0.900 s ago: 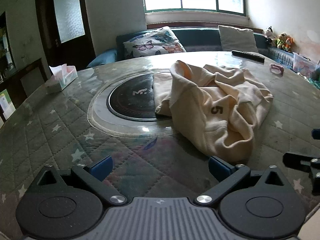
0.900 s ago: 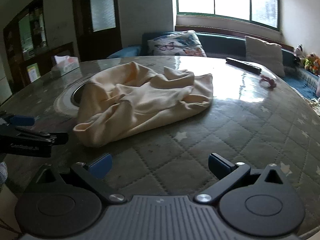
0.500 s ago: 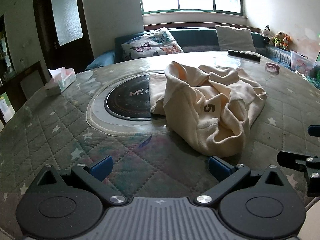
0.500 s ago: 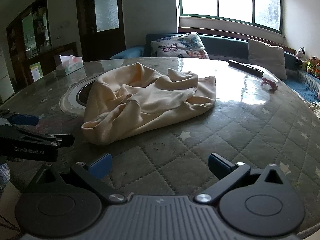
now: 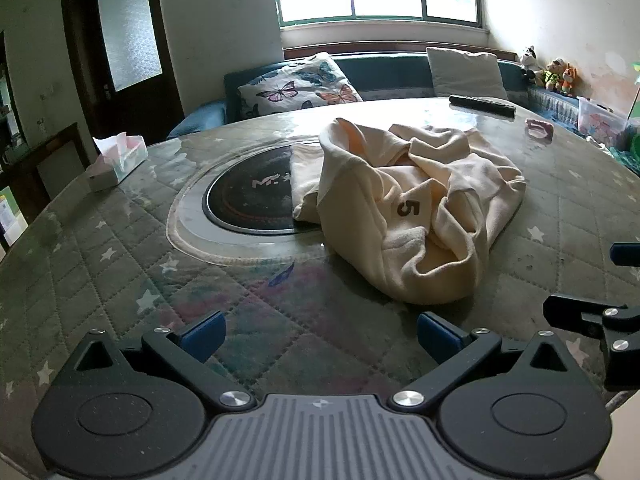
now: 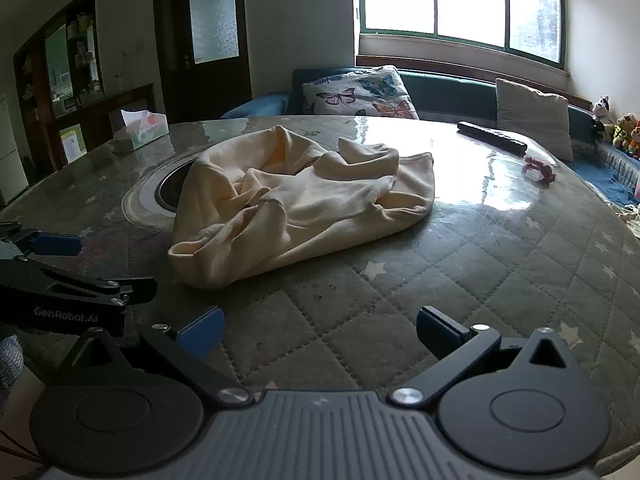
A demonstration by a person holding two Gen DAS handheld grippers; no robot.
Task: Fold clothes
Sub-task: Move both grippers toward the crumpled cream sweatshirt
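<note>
Both tools (image 5: 320,336) (image 6: 320,334), empty, spread wide, have neared the crumpled garment (image 5: 408,208).

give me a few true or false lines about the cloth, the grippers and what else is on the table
1. The cream garment lies crumpled on the table. True.
2. The left gripper is shut on the garment. False: its jaws stand wide open with only bare tabletop between them.
3. A dark number 5 shows on the cloth. True.
4. The right gripper holds the remote control. False: it is open and empty, and the remote lies at the far side of the table.
5. The tissue box sits on top of the garment. False: it stands apart, near the table's left edge.
</note>
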